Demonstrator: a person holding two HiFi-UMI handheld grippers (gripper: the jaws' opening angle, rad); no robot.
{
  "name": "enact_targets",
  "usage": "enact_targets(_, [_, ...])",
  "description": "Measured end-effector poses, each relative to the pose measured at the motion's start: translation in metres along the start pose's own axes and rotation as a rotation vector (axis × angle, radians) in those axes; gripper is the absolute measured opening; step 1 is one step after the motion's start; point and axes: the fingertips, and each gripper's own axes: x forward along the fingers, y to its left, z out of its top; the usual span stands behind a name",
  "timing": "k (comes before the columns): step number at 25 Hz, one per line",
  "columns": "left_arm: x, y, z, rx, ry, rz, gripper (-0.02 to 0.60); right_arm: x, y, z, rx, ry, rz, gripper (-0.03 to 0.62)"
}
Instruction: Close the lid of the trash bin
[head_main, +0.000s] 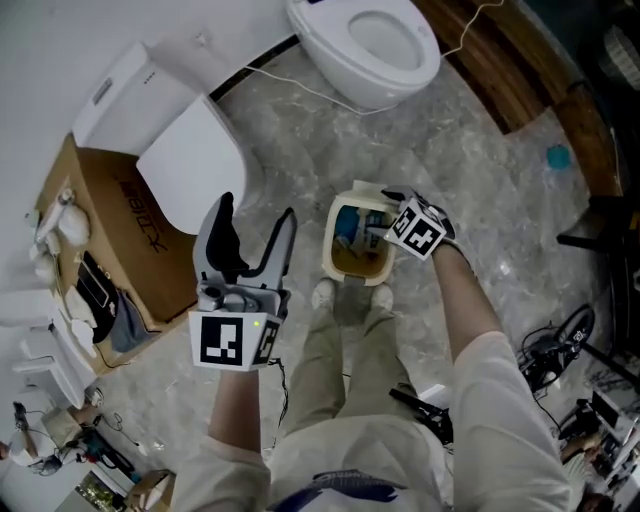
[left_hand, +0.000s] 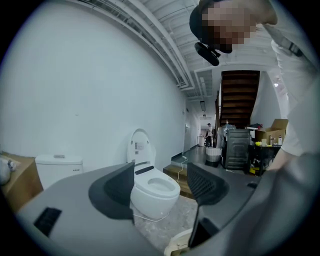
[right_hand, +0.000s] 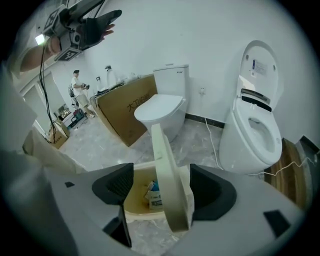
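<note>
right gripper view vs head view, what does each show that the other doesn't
Only the right gripper view: the lid standing upright between the right gripper's open jaws, and a distant person. Only the head view: the wearer's shoes by the trash bin. Both: the trash bin with litter inside, the open toilet, the closed toilet, the cardboard box and the raised left gripper.
</note>
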Motion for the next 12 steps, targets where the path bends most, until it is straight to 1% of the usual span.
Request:
enact_targets(6, [0.033,0.004,0.007,-0.004,-0.028,-0.032,0.314,0.000,0.019,-0.007,0.000,-0.016,0.025,0.344])
enact_targets(9, [0.050,0.002,0.010,0.000,-0.040,-0.057,0.314,-0.001,0.036,-0.010,-0.011,-0.024,0.024,0.345])
enact_targets(12, [0.059,-0.005,0.005,0.003,-0.039,-0.081,0.314,0.002,0.060,-0.020,-0.028,-0.026,0.039,0.345])
